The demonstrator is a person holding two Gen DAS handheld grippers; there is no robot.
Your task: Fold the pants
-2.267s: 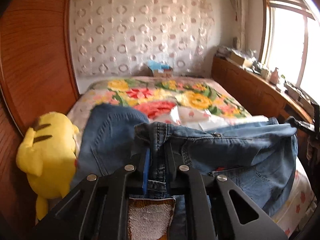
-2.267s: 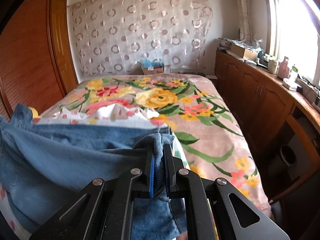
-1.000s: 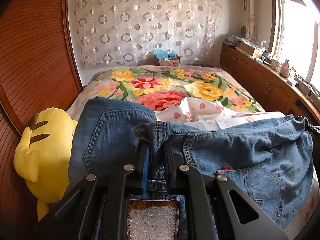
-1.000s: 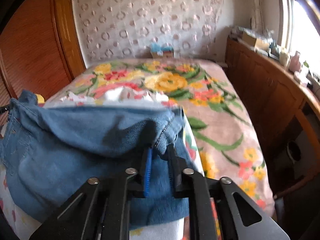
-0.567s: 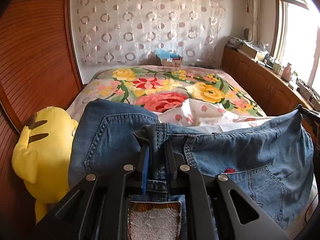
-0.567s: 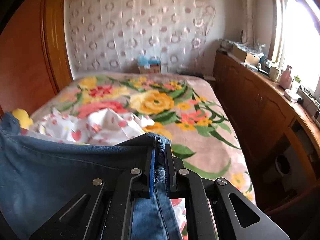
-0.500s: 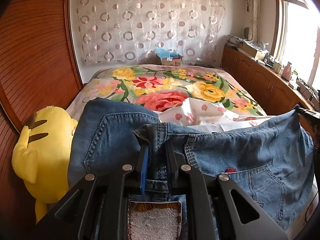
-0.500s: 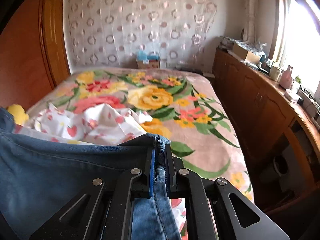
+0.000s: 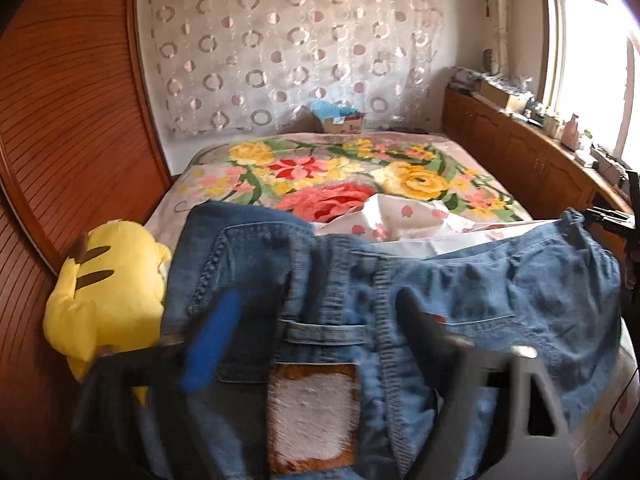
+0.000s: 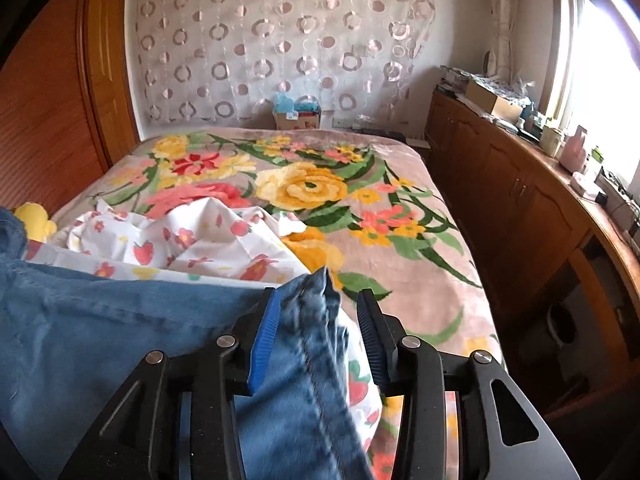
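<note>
Both grippers' jaws just opening: left gripper (image 9: pixel 320 312), right gripper (image 10: pixel 316 320) straddle jeans (image 9: pixel 480 292) unclamped; Pikachu plush (image 9: pixel 108 292) beside bed's (image 10: pixel 400 248) left edge.

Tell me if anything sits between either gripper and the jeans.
Nothing visible does. Both sets of jaws have just been opening with denim between them: the left gripper straddles the jeans' waistband, and the right gripper brackets a folded denim edge without pinching it.
</note>
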